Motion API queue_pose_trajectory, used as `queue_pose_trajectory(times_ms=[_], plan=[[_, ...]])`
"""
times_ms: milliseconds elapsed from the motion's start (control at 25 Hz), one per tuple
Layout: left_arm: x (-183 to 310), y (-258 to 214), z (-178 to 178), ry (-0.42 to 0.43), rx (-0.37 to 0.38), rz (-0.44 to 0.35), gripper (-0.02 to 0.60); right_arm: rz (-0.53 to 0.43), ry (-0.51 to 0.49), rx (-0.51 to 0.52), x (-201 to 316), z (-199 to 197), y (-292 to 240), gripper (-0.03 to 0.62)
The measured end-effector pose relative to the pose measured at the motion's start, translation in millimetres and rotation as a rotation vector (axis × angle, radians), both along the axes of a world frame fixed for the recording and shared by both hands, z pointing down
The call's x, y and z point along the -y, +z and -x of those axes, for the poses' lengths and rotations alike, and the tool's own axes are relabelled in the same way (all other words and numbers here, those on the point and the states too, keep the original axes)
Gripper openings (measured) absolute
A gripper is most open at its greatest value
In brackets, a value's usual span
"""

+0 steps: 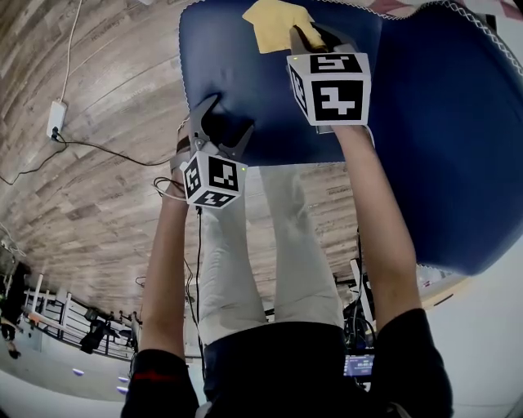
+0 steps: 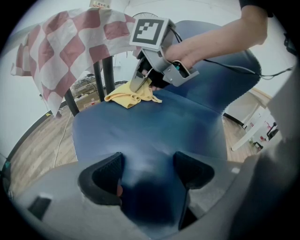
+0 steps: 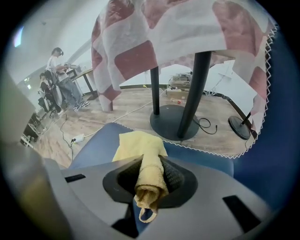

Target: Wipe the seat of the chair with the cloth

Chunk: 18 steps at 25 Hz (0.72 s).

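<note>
Blue upholstery covers the chair seat [image 1: 245, 90], which we look down on from above. Our legs [image 1: 302, 261], in pale trousers, stand at its front edge. We hold a gripper in each hand.

The right gripper [image 1: 307, 38] reaches to the far part of the seat, and its jaws are pressed together on a yellow cloth [image 1: 274, 23]. One bunched fold of the cloth is pinched between the jaws. The rest lies spread on the seat just beyond them.

The left gripper [image 1: 222, 122] sits at the near edge of the seat, well apart from the cloth. Its jaws are spread wide, with only the blue seat surface showing between them. We cannot tell whether they touch it.

Beyond the chair stands a table on a black pole [image 3: 192, 89], draped with a red-and-white checked tablecloth [image 3: 187, 28]. The floor [image 1: 98, 204] is wood plank, with a white power strip [image 1: 55, 118] and its cable lying on it.
</note>
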<state>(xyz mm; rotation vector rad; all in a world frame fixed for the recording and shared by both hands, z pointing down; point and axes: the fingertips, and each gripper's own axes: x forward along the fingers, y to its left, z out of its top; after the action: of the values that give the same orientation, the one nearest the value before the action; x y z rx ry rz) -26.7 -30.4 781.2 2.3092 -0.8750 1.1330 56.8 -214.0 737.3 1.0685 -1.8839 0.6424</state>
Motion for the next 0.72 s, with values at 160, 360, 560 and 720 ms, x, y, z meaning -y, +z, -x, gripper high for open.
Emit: queue_pose_trajectory(times_ms=[160,360,560,720], plan=[[-0.1,-1.5,1.7,-0.003,0.001,0.002,0.359,0.012,-0.02,0.05,-4.8,29.4,-2.0,0.057],[1.6,-1.0,-0.5,-0.003,-0.002,0.002,0.359,0.013,-0.082,0.08,-11.7,65.0,0.1,0.057],[-0.5,-3.2,0.4,-0.004,-0.004,-0.001,0.359,0.027,-0.15,0.097,-25.5,95.6,-0.2,0.058],[-1.4,-5.9,-1.1,-0.001,-0.006,-0.002,0.359,0.03,-0.178,0.104,-31.4,104.7,-2.5,0.057]])
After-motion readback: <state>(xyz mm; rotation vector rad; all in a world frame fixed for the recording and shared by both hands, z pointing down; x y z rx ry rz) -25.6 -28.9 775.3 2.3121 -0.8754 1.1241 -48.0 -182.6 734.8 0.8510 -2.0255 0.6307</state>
